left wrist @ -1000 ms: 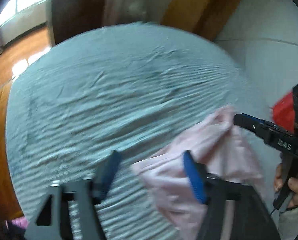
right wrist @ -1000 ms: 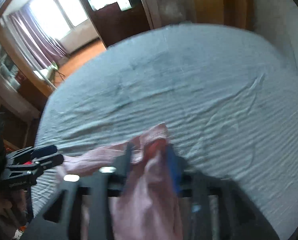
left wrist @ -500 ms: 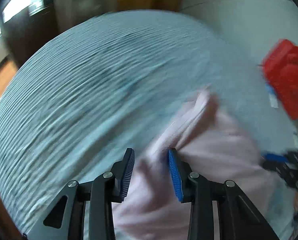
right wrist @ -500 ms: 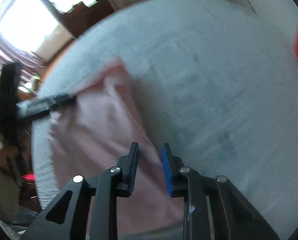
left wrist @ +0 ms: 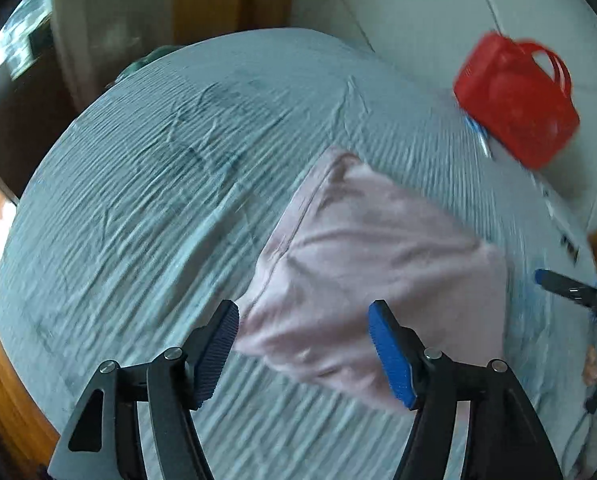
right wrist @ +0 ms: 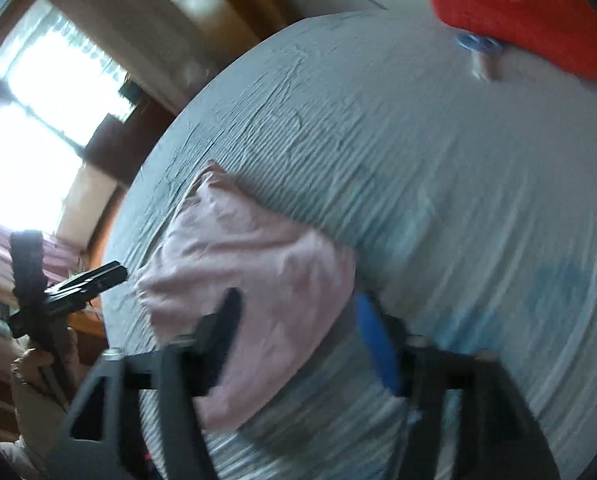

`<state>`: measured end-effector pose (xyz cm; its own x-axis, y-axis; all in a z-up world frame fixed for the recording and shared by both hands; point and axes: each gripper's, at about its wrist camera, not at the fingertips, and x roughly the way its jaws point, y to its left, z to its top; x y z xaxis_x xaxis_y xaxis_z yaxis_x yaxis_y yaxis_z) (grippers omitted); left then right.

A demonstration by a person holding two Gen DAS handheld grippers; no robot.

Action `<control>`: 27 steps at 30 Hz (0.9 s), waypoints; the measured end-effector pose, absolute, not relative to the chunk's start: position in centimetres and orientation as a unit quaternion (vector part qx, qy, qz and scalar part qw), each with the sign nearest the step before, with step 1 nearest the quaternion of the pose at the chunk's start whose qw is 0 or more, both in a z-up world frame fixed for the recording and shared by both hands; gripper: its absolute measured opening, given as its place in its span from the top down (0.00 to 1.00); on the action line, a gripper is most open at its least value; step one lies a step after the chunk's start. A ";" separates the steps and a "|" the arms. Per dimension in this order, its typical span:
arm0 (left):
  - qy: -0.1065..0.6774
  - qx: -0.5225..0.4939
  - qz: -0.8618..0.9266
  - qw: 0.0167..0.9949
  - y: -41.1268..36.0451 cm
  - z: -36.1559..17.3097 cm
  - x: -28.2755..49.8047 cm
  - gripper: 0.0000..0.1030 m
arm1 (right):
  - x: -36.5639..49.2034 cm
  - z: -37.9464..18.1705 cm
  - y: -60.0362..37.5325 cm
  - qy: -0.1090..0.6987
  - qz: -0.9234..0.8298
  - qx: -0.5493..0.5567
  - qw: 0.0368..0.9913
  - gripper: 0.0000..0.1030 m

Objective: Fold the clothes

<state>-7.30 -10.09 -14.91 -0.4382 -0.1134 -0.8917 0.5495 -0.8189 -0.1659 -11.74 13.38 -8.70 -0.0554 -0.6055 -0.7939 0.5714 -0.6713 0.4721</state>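
A pale pink garment lies folded flat on the light blue-grey bed sheet. It also shows in the right wrist view. My left gripper is open, jaws wide apart just above the garment's near edge, holding nothing. My right gripper is open too, over the garment's near right corner. The right gripper shows at the right edge of the left wrist view. The left gripper shows at the left of the right wrist view.
A red plastic basket stands at the far right of the bed against a white padded headboard; it also shows in the right wrist view. Wooden floor lies beyond the bed's left edge. A bright window is at the left.
Both grippers were shut on the pink garment, laying it down. Both have since opened and let go, and the garment now rests flat on the sheet.
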 end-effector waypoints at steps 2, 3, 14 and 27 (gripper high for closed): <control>0.183 0.508 -0.819 0.194 -10.3 -15.9 -7.5 0.34 | -9.9 -9.3 13.5 -0.033 -0.734 0.563 0.378 0.34; 0.164 0.513 -0.822 0.183 -10.4 -16.1 -7.8 0.34 | -9.1 -9.3 13.3 -0.038 -0.741 0.563 0.364 0.34; 0.081 0.563 -0.822 0.017 -9.4 -19.4 -9.3 0.34 | 0.2 -11.6 9.6 -0.075 -0.759 0.592 0.261 0.68; 0.118 0.523 -0.844 0.001 -14.8 -16.2 -14.1 0.28 | -4.3 -6.7 14.6 -0.110 -0.804 0.551 0.197 0.38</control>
